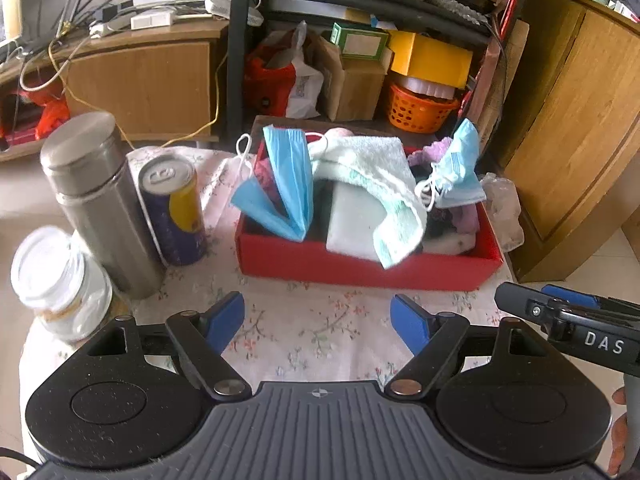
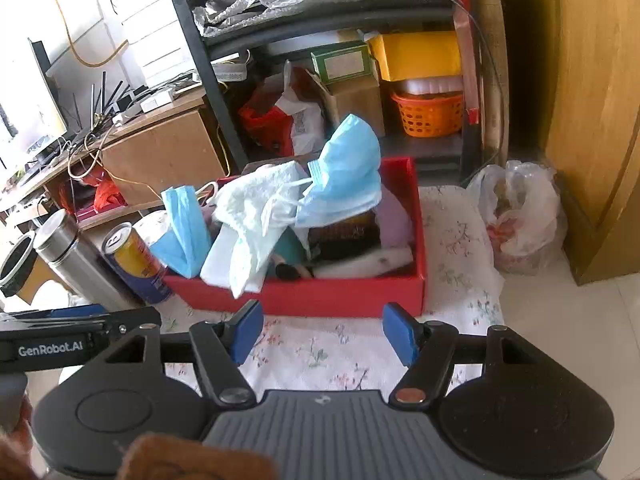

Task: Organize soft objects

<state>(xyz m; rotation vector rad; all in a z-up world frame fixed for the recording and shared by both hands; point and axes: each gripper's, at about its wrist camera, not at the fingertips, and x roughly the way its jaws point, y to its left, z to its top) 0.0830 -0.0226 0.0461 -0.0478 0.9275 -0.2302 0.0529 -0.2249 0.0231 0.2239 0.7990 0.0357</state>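
Hovering over the flowered worktop (image 1: pixel 320 332), both claws gape with nothing between their pads. Left claw (image 1: pixel 318 320) and right claw (image 2: pixel 322 330) sit just short of the red box (image 1: pixel 360 268), heaped with masks (image 1: pixel 290 184) and a towel (image 1: pixel 376 184).

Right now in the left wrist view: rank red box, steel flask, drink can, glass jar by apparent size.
1. red box, clearly largest.
2. steel flask.
3. drink can and glass jar: look about alike. The jar sits nearer the camera and is blurred, so I won't rank them.
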